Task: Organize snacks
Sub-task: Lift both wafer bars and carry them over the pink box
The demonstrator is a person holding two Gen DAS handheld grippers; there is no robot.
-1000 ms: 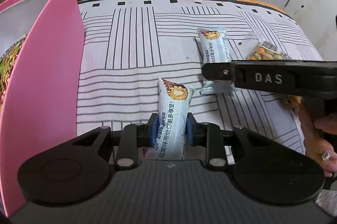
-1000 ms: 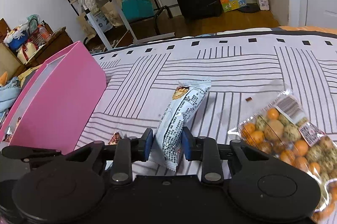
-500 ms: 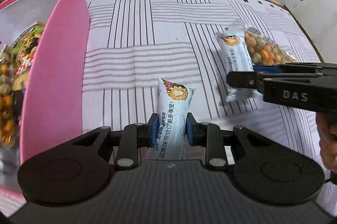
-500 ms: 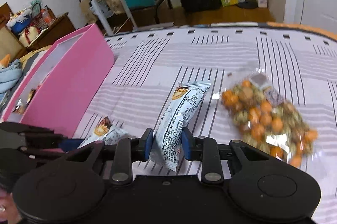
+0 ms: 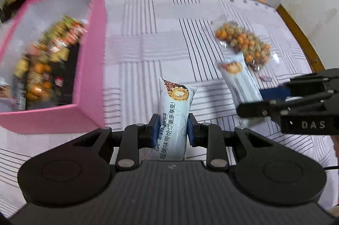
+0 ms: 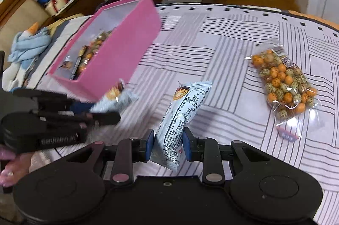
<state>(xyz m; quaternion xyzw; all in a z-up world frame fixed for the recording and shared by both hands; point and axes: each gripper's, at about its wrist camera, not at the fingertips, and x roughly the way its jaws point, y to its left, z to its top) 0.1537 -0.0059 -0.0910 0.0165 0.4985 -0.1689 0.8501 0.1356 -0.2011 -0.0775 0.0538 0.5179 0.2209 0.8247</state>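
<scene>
My left gripper (image 5: 172, 131) is shut on a pale blue snack bar (image 5: 174, 117), held above the striped cloth just right of the pink box (image 5: 93, 68). The box holds several snack packs (image 5: 42, 64). My right gripper (image 6: 167, 143) is shut on a second pale snack bar (image 6: 180, 119), printed back side up. That bar (image 5: 239, 81) and the right gripper show at the right of the left wrist view. The left gripper and its bar (image 6: 114, 97) appear at the left of the right wrist view, near the pink box (image 6: 118, 51). A clear bag of coated peanuts (image 6: 284, 85) lies on the cloth.
The striped tablecloth (image 5: 148, 45) covers the round table, with the wooden rim (image 5: 300, 34) at the right. A blue cloth (image 6: 29, 45) lies beyond the box. A suitcase, shelves and a door stand in the room behind. A hand (image 6: 10, 163) shows at lower left.
Both grippers rose and swung toward the pink box, each still gripping its bar. The box's inside with its snacks has come into view; the peanut bag stays on the cloth.
</scene>
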